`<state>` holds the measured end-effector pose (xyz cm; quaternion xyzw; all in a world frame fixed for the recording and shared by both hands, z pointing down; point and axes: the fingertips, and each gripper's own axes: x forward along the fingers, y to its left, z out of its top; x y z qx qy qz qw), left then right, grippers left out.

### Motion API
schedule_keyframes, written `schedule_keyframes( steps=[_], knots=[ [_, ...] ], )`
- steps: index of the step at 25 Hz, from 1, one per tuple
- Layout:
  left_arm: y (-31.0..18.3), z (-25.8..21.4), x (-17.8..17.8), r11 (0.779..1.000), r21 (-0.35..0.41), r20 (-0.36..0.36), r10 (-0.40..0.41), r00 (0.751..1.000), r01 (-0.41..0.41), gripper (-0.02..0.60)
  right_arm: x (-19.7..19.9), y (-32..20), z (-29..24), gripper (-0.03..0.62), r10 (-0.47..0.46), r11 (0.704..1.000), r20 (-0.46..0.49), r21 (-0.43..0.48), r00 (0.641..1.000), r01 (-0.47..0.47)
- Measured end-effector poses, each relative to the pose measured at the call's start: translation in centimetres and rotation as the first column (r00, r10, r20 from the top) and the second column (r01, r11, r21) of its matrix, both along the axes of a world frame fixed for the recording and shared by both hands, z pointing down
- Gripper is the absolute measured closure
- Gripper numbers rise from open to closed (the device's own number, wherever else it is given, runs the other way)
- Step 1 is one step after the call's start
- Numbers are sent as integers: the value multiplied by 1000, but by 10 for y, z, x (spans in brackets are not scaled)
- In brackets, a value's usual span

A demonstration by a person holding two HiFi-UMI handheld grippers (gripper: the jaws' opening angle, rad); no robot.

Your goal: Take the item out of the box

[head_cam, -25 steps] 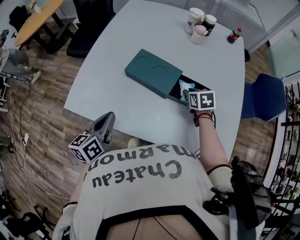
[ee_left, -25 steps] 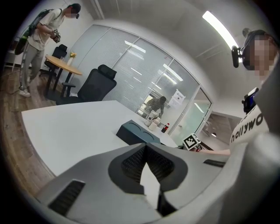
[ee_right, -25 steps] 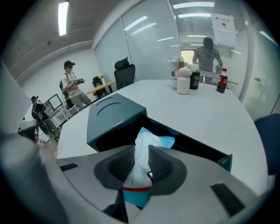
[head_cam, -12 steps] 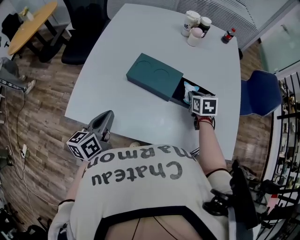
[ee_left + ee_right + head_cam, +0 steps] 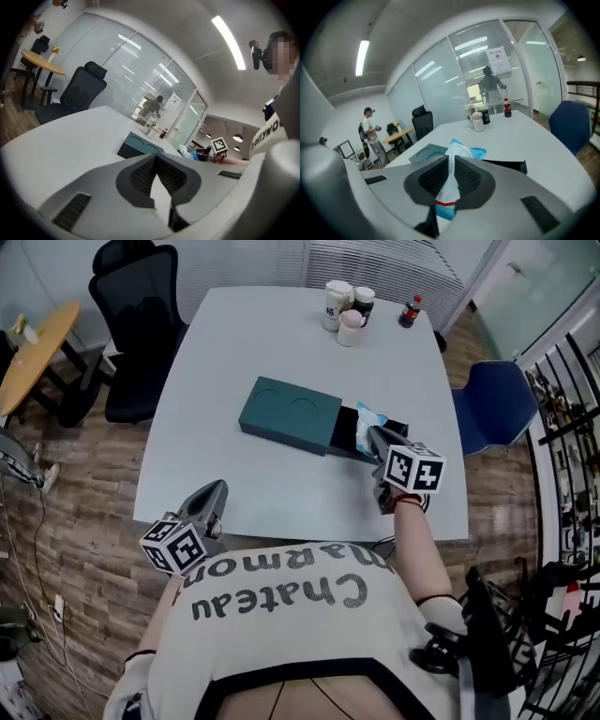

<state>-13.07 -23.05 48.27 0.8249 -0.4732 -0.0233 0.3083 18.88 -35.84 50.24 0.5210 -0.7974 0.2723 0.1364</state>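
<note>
A teal box (image 5: 289, 413) lies on the white table (image 5: 234, 352) with its black drawer (image 5: 394, 426) slid out to the right. A blue and white packet (image 5: 366, 415) rises out of the drawer. My right gripper (image 5: 376, 438) reaches over the drawer's end. In the right gripper view its pads are shut on the packet (image 5: 459, 151), with the teal box (image 5: 423, 153) and the drawer (image 5: 508, 165) behind it. My left gripper (image 5: 212, 496) hangs off the table's near edge, shut and empty (image 5: 155, 157), far from the teal box (image 5: 138, 145).
Cups (image 5: 342, 307) and a small red-capped bottle (image 5: 410, 310) stand at the table's far edge. A blue chair (image 5: 492, 404) is at the right and a black office chair (image 5: 141, 320) at the far left. A person (image 5: 370, 129) stands in the background.
The head view has swung, so the table sits differently in the picture. My right gripper has drawn back a little toward me from the drawer's end. The left gripper stays put.
</note>
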Motion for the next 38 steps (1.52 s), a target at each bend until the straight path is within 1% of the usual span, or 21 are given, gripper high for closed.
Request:
schedule_keyframes(
  steps=[2,4,7,10,12,15,18,20,23,27,32,38],
  knots=[
    [1,-1,6,999,7,-5,43,999,-42,594,-5,22,-23,554,15,999,86,44,996,-19],
    [2,2,18,996,7,-15,91,996,-91,594,-7,44,-40,554,13,996,120,87,993,-24],
    [3,9,39,986,-2,-19,166,986,-166,594,-7,74,-58,554,10,988,145,151,989,-32],
    [3,9,61,973,4,-16,230,973,-230,594,-4,101,-65,554,11,982,149,184,989,-39],
    [5,5,79,966,23,-21,258,966,-258,594,3,118,-67,554,5,981,146,193,989,-33],
    [16,-3,102,959,45,-19,279,960,-278,594,16,138,-64,554,-6,981,158,195,987,-26],
    [37,-7,120,957,50,0,285,958,-285,594,31,157,-64,554,-21,979,162,205,987,-12],
    [49,-10,125,962,50,6,269,963,-269,594,37,167,-68,554,-38,976,154,216,987,4],
    [69,-13,129,971,42,1,236,972,-236,594,47,186,-72,554,-56,976,160,219,985,20],
    [100,-20,149,976,41,-10,213,977,-212,594,65,215,-81,554,-79,972,195,232,978,32],
    [141,-22,178,973,46,16,225,974,-225,594,89,254,-85,554,-79,965,209,260,975,22],
    [181,-30,201,973,82,19,216,976,-217,594,108,293,-79,554,-97,960,216,279,972,34]
  ],
)
